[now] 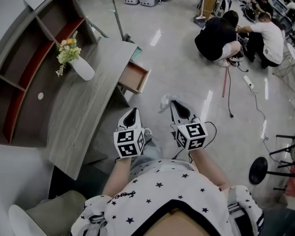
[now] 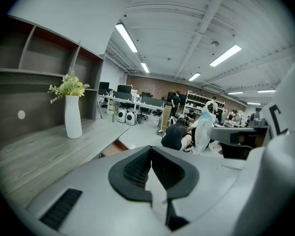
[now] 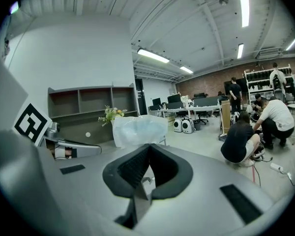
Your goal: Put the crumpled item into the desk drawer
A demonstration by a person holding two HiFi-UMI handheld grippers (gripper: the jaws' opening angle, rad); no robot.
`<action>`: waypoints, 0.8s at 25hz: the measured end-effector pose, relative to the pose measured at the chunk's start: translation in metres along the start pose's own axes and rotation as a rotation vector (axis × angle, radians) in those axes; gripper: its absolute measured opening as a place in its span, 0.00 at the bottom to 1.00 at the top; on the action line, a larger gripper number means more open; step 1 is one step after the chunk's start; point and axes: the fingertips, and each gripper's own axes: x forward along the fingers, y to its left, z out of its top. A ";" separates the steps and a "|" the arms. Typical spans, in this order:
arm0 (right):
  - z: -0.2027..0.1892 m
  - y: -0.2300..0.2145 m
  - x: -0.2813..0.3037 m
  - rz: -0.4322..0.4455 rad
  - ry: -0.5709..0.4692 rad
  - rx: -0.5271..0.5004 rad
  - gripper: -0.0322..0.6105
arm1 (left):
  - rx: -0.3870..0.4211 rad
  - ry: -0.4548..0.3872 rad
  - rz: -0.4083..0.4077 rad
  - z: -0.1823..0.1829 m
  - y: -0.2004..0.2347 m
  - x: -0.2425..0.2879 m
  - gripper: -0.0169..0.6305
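**Crumpled item (image 1: 165, 102) held short of the open drawer (image 1: 134, 76)**

The right gripper (image 1: 172, 103) had its jaws closed on the crumpled item, a pale, bluish-white wad that looked like thin plastic or paper. In the right gripper view the wad stood up beyond the jaw tips, pinched along its lower edge. So light and soft a thing probably needed no deeper bite than that.

The item hung in the air above the floor (image 1: 187, 68), near the drawer but clear of it, on the side away from the counter (image 1: 83, 112). The drawer stood pulled out from the counter's end. Its wooden inside looked bare, so it seemed ready to receive the wad with no further opening.

That would explain the left gripper (image 1: 133, 110): its jaws were together with nothing between them, and it was held just beside the right one with no job of its own. A white vase (image 1: 82, 69) of flowers stood on the counter well back from the drawer, out of the way.

The step in hand appeared to be the carry. The wad had yet to come over the drawer's mouth before the jaws parted, and a thing this light might cling to a jaw or drift past the rim.
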 end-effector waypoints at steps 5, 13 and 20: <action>0.021 -0.007 0.043 0.016 0.001 -0.012 0.04 | -0.006 0.004 0.012 0.022 0.022 0.032 0.05; 0.046 -0.007 0.122 0.041 0.012 -0.034 0.04 | -0.012 0.004 0.020 0.058 0.069 0.083 0.05; 0.055 -0.005 0.186 0.063 0.028 -0.045 0.04 | -0.016 0.019 0.028 0.074 0.111 0.123 0.05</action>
